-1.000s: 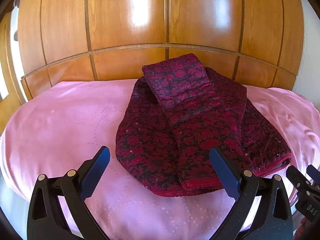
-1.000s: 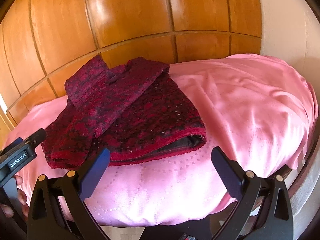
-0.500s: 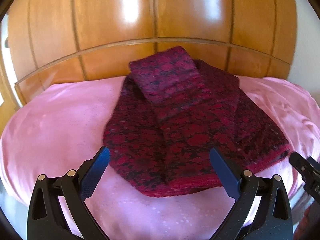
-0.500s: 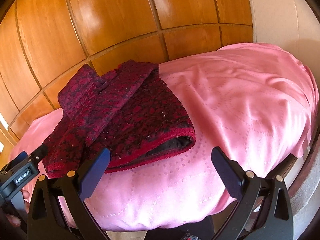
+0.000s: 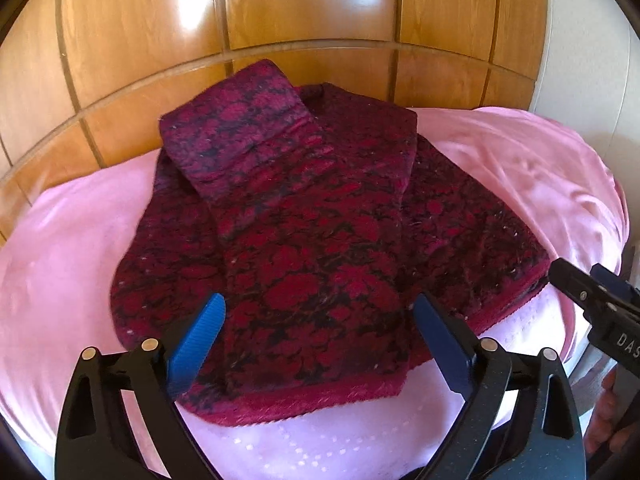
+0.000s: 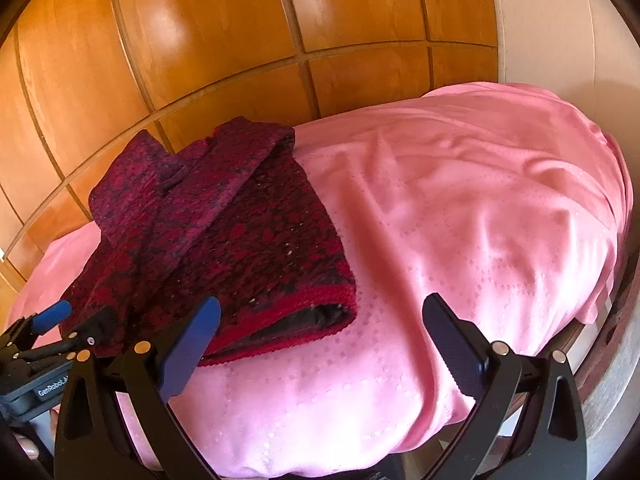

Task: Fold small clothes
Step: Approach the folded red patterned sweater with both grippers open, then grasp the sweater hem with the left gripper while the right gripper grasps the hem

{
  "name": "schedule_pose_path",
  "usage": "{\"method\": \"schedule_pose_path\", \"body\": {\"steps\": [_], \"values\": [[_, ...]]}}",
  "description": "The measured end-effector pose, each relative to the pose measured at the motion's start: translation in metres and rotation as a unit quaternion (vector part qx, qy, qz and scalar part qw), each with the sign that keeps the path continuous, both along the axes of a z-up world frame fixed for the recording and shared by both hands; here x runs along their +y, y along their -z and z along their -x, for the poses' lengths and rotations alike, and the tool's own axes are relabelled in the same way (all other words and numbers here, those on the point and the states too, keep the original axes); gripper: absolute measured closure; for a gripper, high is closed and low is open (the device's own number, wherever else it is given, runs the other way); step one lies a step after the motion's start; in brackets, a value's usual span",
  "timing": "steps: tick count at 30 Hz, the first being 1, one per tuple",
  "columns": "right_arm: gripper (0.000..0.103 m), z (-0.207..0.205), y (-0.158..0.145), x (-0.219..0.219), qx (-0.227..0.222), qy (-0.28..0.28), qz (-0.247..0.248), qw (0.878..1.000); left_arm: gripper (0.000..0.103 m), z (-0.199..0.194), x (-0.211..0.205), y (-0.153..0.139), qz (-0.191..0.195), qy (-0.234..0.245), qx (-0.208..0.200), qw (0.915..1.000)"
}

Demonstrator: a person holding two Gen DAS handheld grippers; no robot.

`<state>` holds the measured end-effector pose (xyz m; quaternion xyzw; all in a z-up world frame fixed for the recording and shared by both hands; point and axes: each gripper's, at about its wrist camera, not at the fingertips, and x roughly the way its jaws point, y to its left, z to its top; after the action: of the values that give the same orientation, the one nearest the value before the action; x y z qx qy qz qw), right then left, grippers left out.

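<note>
**Red sweater half-folded on the pink bed, both grippers hovering at the near edge**

Nearest the camera, the left gripper has its jaws wide apart with nothing between them, hanging over the near hem of the sweater. The right gripper is just the same, jaws spread and empty, sitting over bare pink bedspread just beside the sweater's right corner. From the left wrist view you can spot the right gripper poking in at the right edge, close to that same hem corner.

The sweater itself is dark red with a black flower pattern, lying flat on the bedspread toward the left side of the bed. Both sleeves are folded in over the body, one crossing on top of the other, so the whole thing makes a long strip with the red ribbed hem closest and the collar end farthest away.

Behind it all is a shiny wooden panel wall.
</note>
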<state>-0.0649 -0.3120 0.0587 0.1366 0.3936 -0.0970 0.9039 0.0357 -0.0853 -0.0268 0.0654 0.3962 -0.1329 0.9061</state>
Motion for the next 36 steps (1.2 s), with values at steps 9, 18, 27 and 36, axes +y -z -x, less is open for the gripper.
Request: {"method": "schedule_pose_path", "body": {"steps": [9,18,27,36], "values": [[0.002,-0.012,-0.005,-0.009,-0.008,0.009,0.003,1.000,0.057,-0.024,-0.021,0.014,-0.021,0.036,0.015,0.9990],[0.014,-0.067,-0.003,-0.002,-0.003,-0.054,-0.102,0.993,0.087,-0.031,0.041,-0.015,0.155,0.032,0.036,0.9868],[0.040,-0.157,0.045,0.064,0.079,-0.154,-0.220,0.960,0.090,-0.036,0.123,-0.049,0.235,-0.042,0.001,0.9711],[0.091,-0.170,-0.005,0.066,0.012,-0.180,-0.089,0.980,0.090,-0.076,0.244,-0.070,0.231,-0.216,-0.053,0.9472]]}}
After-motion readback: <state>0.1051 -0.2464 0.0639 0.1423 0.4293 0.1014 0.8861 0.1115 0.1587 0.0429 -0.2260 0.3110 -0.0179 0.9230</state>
